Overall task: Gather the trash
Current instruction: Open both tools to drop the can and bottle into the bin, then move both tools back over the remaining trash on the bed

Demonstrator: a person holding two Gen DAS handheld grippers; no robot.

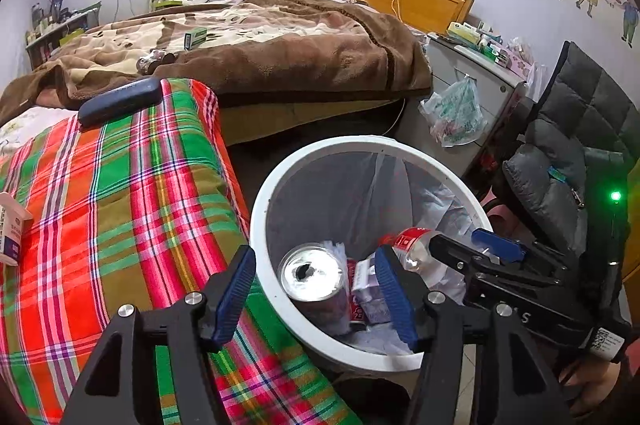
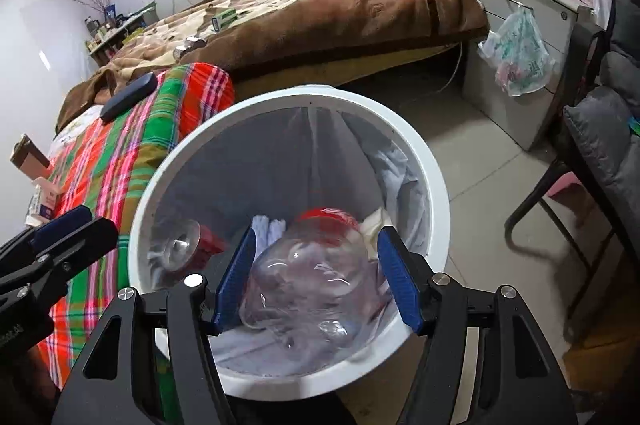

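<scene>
I have both tongs over the white trash bin (image 2: 420, 161), which stands on the floor against the plaid-covered bed (image 1: 120, 193).

My left tongs (image 1: 316, 293) stand partly apart with nothing between the pads. The drink can (image 1: 314, 275) lies below them in the bin, so I judge that piece delivered.

My right tongs (image 2: 316, 277) are spread about as wide, and the clear plastic bottle (image 2: 308, 277) with its red label sits between the pads. Its outline is blurred and there seems to be a gap at each pad, so I read it as released and dropping, though I cannot be certain it is free of both.

The bin's liner also holds crumpled white paper and some red-and-white packaging beside the can.

Judging what remains:
- a green-and-white box (image 1: 195, 37) and a shiny crumpled wrapper (image 1: 154, 61) on the brown blanket (image 1: 320, 57);
- a small carton (image 1: 10, 229) at the edge of the plaid bed;
- a dark flat case (image 1: 120, 101), which may not be trash.

So I put the task at partway, with several pickups left on the bed.
</scene>
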